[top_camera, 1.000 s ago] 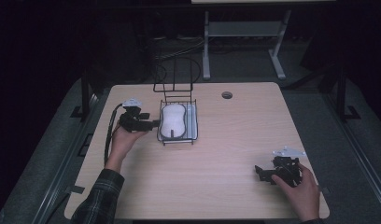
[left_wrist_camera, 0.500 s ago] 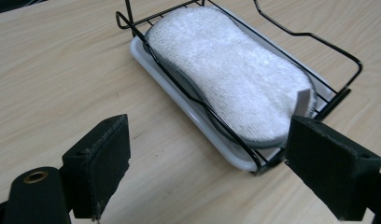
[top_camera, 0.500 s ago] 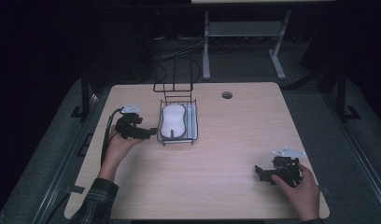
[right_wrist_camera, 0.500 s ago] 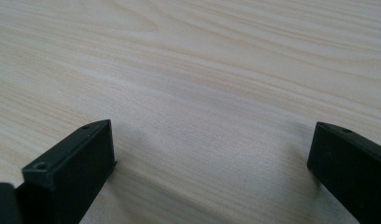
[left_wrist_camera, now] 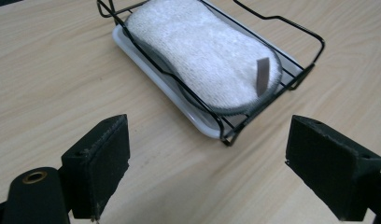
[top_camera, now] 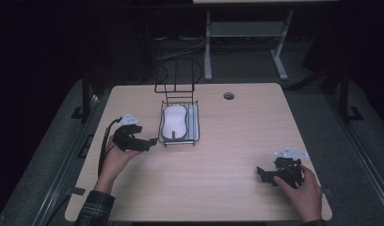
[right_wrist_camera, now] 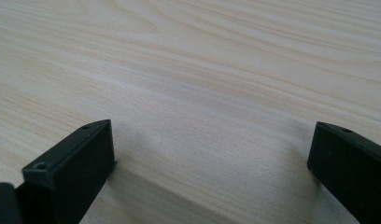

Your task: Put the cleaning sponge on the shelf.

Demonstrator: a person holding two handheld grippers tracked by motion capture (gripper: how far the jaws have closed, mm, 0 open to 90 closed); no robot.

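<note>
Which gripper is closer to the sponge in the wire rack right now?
Left. The left gripper sits open beside the near left corner of the wire rack holding the white sponge. The right gripper rests open far off at the table's near right corner.

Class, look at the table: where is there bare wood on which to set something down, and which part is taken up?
Free: the wide stretch of the light wooden table between the left gripper and the right gripper, and the far right side around the round cable hole. Crowded: the far middle, where the black wire rack holds a white tray and a white oblong sponge.
</note>
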